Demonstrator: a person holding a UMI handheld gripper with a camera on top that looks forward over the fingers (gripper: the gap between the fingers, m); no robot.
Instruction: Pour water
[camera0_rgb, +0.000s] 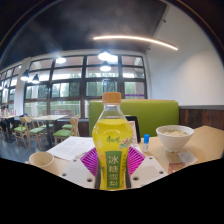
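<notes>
Gripper view. The hand-held gripper clamps a bottle between its two fingers; both magenta pads press against the bottle's lower body, at the level of its label. The bottle holds a yellow-green liquid, wears an orange cap and stands upright, a posture that keeps the contents in until a receiving vessel is reached. The cap appears to be in place, so it would presumably have to come off before any pouring. Whether the bottle's base rests on the tabletop or is lifted clear cannot be told, since the fingers hide it. Two candidate receivers lie ahead: a white bowl beyond the fingers to the right, and a small cup to the left, near a sheet of paper. A small blue-tipped object stands between bottle and bowl. A green bench back, chairs and large windows fill the background. The low grasp probably leaves the neck free to tip toward either vessel.
</notes>
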